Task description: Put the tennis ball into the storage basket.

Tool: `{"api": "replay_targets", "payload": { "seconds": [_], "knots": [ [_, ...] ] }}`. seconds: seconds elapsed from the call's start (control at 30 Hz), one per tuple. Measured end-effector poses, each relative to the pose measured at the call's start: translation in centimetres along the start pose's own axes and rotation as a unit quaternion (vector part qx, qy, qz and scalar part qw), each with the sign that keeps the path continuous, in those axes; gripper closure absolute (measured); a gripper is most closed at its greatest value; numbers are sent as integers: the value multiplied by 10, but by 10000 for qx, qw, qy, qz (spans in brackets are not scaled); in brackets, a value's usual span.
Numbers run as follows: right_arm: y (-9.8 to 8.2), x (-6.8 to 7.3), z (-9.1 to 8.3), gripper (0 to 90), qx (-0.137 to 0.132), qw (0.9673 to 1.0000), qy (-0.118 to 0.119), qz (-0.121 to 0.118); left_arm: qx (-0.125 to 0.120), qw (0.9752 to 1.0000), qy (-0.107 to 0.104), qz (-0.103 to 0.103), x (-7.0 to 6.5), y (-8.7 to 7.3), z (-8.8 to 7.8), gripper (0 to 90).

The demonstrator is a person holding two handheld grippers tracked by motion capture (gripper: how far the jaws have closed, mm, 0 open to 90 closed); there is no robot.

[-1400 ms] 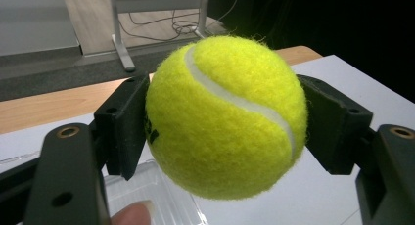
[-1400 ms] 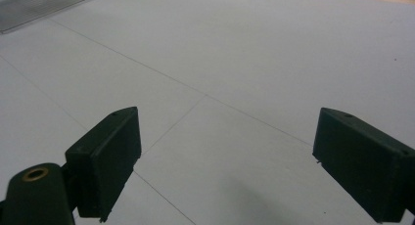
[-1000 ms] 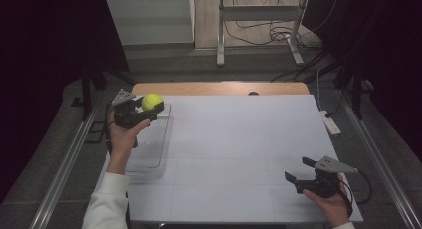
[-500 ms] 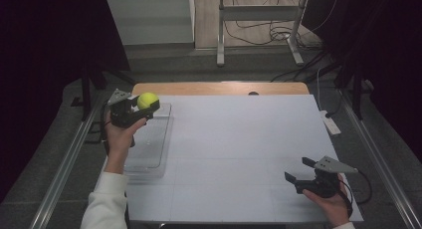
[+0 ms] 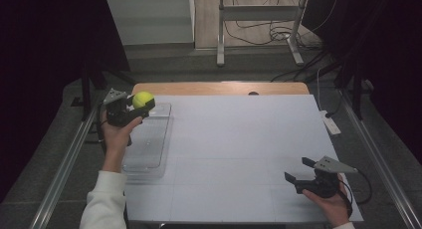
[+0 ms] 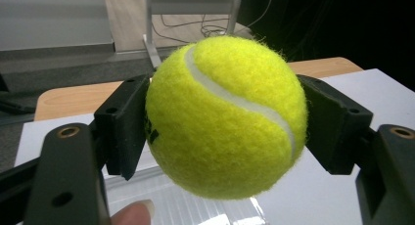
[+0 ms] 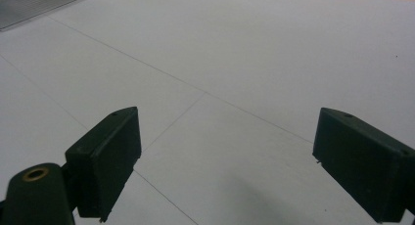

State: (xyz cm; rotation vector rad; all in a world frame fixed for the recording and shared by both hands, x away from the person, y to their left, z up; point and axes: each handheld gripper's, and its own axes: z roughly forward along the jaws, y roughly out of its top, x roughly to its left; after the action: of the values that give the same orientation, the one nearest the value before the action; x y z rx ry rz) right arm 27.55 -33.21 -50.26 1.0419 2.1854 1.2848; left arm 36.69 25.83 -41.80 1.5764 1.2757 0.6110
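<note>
A yellow-green tennis ball (image 5: 142, 99) (image 6: 226, 115) is clamped between the black jaws of my left gripper (image 5: 140, 105) (image 6: 226, 127), held in the air over the far end of a clear plastic tray (image 5: 144, 162) at the table's left side. Both pads press the ball's sides. My right gripper (image 5: 298, 170) (image 7: 227, 161) rests low near the front right corner of the white table (image 5: 239, 139), its jaws open with nothing between them.
A wooden strip (image 5: 219, 87) runs along the table's far edge. A white power strip (image 5: 331, 123) lies off the right edge. Metal rails (image 5: 64, 169) flank the table, and a metal stand (image 5: 259, 30) with cables stands beyond it.
My left hand has carried the ball slightly left and toward the far end of the tray. The right gripper has kept still.
</note>
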Motion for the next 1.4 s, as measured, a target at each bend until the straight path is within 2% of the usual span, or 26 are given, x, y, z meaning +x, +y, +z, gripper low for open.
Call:
{"api": "replay_targets", "payload": {
  "seconds": [0.27, 0.57, 1.4],
  "knots": [
    [0, 0, 0, 108, -15, 10000, 8, 5, 76, 9996, 247, -72, 13, -3, 2, 271],
    [0, 0, 0, 108, 4, 10000, -10, 4, 146, 9989, 425, -134, 23, -7, 3, 271],
    [0, -1, -1, 108, -12, 10000, -1, 23, 441, 9974, 546, -137, 32, -9, 13, 271]
  ]
}}
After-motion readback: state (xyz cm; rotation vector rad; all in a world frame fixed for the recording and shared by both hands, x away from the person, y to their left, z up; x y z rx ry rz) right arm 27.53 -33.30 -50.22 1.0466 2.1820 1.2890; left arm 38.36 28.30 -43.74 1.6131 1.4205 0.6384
